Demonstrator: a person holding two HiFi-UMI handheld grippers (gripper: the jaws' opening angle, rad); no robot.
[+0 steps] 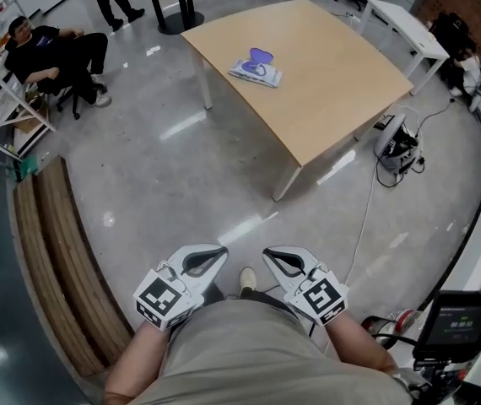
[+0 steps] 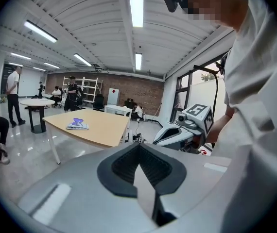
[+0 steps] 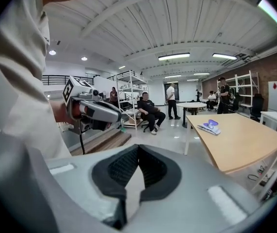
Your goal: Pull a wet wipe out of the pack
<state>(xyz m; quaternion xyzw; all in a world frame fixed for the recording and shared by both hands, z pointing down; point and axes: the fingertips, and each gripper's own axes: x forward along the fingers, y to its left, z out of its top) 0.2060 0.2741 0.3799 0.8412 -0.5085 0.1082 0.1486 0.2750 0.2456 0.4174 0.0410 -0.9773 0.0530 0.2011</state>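
Distance decides the next move: the flat white-and-purple wet wipe pack (image 1: 256, 67) lies on the pale wooden table (image 1: 333, 83), well ahead across bare floor. The white left gripper (image 1: 223, 251) and white right gripper (image 1: 268, 252) sit at the waist, tips together, holding nothing, neither clearly nearer. The pack's long axis slants across the head view. Only the gripper views show something purple standing up from its top (image 3: 210, 125).
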